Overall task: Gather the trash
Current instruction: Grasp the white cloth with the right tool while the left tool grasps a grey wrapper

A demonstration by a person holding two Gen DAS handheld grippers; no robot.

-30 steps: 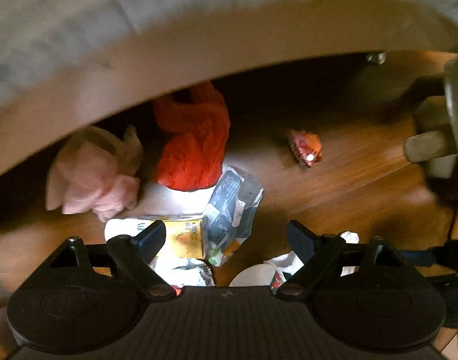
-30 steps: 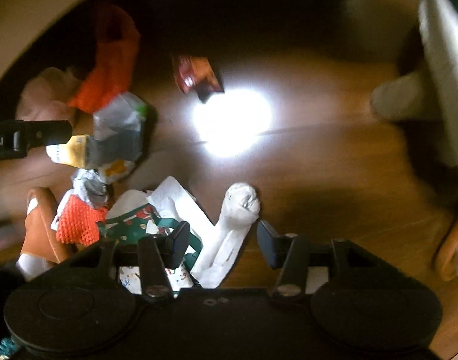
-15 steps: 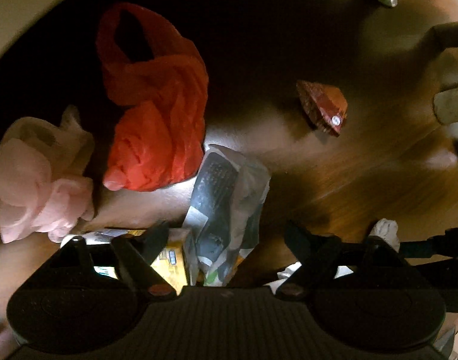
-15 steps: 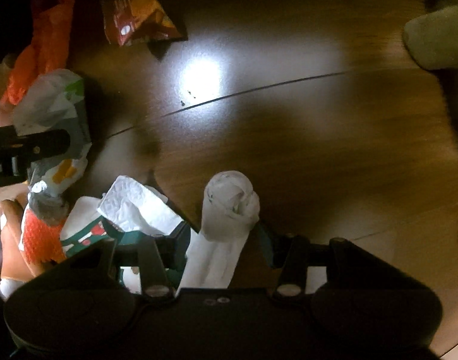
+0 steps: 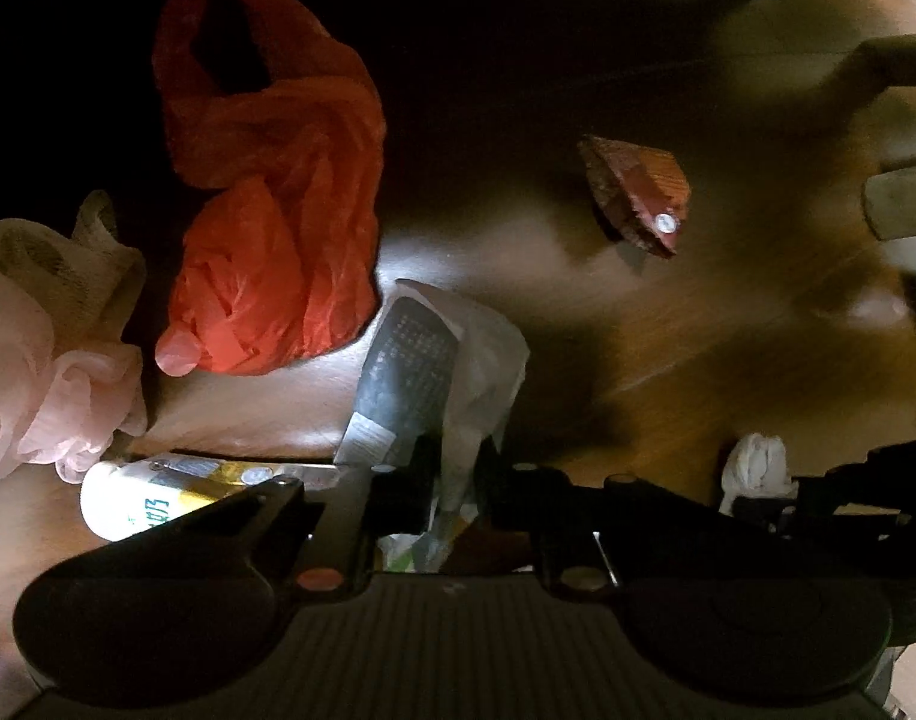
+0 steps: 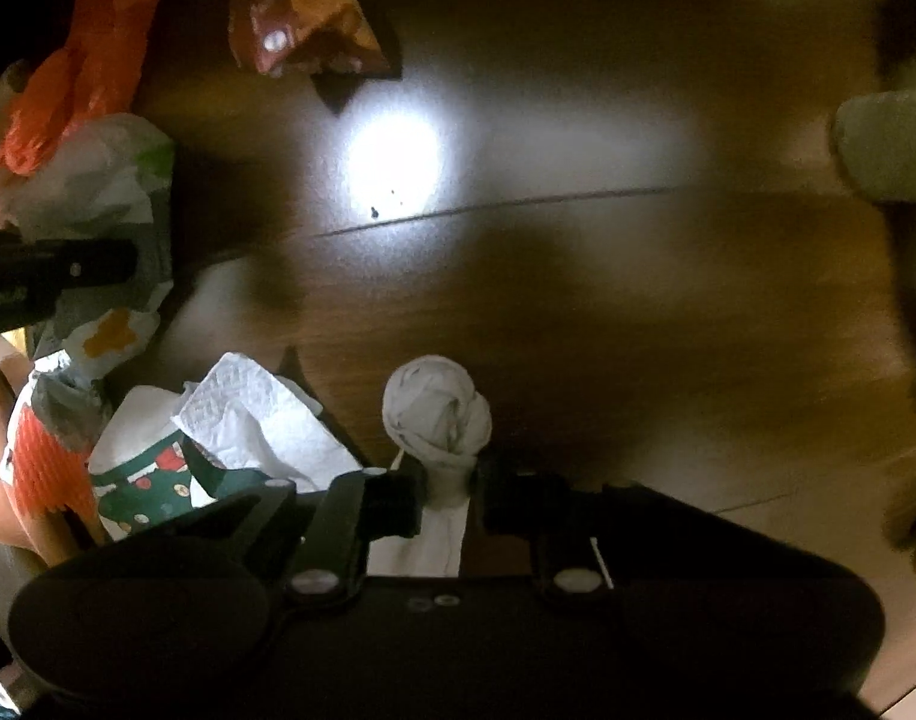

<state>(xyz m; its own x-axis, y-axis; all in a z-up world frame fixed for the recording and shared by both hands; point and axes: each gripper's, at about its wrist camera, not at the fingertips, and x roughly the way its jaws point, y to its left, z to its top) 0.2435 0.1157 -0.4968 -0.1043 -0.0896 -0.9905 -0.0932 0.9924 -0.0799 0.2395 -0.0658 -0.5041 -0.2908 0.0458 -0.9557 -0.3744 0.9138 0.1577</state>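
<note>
On the floor [image 5: 727,360], seen from the left wrist, a wrapper [image 5: 434,372] lay at the centre. A plastic bag [image 5: 278,228] lay at its ten o'clock, a mesh puff [image 5: 44,348] at nine o'clock, a cup [image 5: 140,504] at eight, a snack packet [image 5: 637,192] at two, and a knotted tissue [image 5: 757,468] at four o'clock, well apart.

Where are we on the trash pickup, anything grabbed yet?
Nothing looks binned yet; no bin shows. In hand: the left gripper has just closed on the grey-and-white wrapper, the right gripper on the twisted white tissue. Left on the floor: red plastic bag, pink bag, orange snack wrapper, yellow-and-white packet, crumpled paper napkin.
</note>
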